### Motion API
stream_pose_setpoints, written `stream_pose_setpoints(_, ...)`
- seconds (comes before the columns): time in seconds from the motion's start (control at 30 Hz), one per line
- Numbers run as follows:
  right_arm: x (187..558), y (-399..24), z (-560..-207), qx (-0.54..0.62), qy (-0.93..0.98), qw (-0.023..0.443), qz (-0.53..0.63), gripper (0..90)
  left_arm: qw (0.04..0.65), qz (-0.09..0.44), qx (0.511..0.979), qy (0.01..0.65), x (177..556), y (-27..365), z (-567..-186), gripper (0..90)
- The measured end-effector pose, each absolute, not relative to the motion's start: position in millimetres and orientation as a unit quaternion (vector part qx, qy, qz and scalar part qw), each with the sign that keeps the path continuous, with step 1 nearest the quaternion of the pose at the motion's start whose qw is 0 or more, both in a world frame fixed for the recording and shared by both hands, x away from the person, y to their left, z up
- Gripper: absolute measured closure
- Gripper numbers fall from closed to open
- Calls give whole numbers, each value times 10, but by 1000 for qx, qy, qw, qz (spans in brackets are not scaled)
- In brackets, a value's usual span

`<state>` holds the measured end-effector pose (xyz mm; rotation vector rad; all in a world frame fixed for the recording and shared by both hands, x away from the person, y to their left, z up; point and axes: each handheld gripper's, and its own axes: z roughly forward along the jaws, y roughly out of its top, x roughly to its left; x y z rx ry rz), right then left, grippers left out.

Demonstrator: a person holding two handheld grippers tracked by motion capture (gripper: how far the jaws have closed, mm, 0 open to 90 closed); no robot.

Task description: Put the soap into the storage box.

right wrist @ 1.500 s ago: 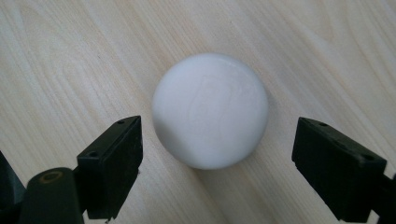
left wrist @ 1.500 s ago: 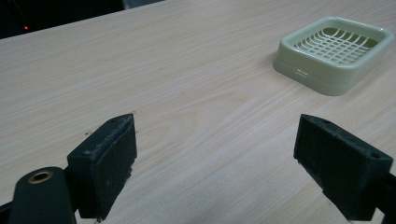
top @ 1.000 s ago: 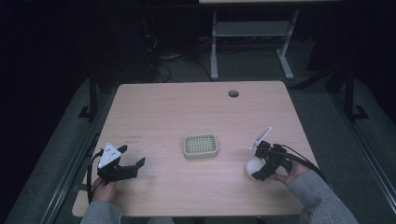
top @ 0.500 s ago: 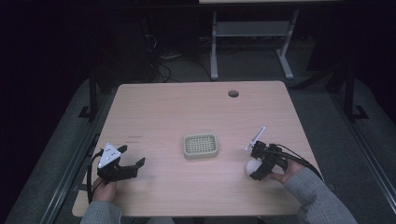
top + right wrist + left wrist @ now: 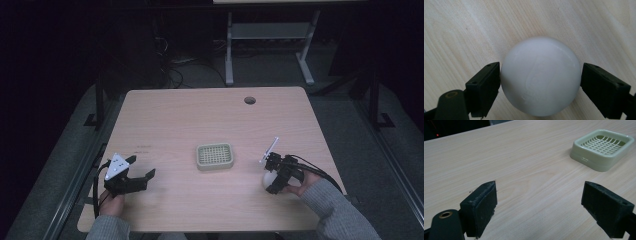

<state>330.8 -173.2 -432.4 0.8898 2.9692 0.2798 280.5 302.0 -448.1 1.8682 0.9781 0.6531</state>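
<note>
Between right claw (image 5: 540, 82) jaws – white ball (image 5: 540, 76), touching both, underside hidden; left claw (image 5: 540, 208) spread wide, empty.

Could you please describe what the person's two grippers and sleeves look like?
Both the left gripper and right gripper are black, with blocky, flat-faced jaws. Each carries a grey three-cornered plate on top and trails a black cable. The person wears grey sleeves.
</note>
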Motion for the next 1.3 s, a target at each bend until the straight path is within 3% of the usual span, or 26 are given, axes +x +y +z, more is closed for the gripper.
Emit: stream_pose_setpoints(1.3,3302,-1639,-4327,257,964,14,74,236,453,263,754,396,2807,3024,-4480,128)
